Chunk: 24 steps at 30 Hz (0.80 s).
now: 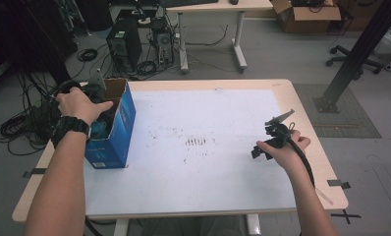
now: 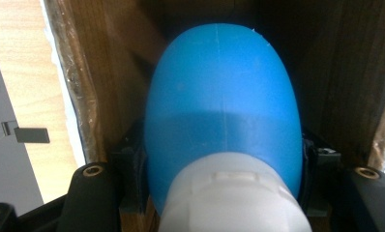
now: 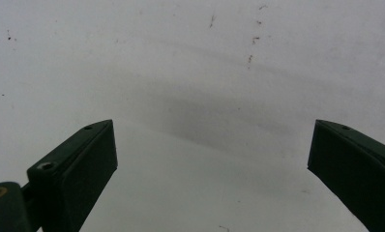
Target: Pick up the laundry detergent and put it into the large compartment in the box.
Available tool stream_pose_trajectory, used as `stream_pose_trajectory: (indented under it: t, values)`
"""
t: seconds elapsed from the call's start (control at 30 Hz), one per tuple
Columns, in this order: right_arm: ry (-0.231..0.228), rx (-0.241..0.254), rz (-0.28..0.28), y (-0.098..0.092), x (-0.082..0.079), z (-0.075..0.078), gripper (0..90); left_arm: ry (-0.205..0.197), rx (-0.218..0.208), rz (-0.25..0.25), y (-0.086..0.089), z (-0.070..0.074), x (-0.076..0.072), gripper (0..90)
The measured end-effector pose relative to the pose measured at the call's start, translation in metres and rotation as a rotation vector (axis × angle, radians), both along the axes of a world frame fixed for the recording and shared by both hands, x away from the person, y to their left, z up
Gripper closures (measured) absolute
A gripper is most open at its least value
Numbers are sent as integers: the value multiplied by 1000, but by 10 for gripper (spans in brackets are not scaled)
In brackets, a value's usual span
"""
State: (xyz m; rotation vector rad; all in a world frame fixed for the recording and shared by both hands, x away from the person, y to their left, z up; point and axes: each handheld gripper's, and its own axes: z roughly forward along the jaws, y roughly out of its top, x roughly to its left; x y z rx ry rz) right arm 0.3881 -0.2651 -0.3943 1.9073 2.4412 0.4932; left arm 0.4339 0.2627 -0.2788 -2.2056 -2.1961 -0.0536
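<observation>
Clamped in my left gripper is a blue bottle with a white cap; the jaws press on its sides just above the cap, and the cap end points back toward the camera. Bottle and jaws sit down inside the blue cardboard box, whose brown inner walls rise on both sides in the left gripper view. From the high view, my left hand reaches into the open top of that box, which stands upright at the table's left edge, toward the far left corner.

Over near the right edge, my right hand holds the right gripper above the white tabletop, well apart from the box. Its jaws stand wide with nothing between them, and the right gripper view looks past them onto bare white surface with a few small dark specks. A patch of darker scuff marks lies around the middle of the table, between my two hands.
</observation>
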Motion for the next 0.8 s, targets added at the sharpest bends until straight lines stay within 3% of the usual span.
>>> stream_pose_trajectory:
  t: [0.8]
  values:
    - [3, 3, 1, 0, -2, -1, 36, -22, -7, -1, 2, 4, -1, 344]
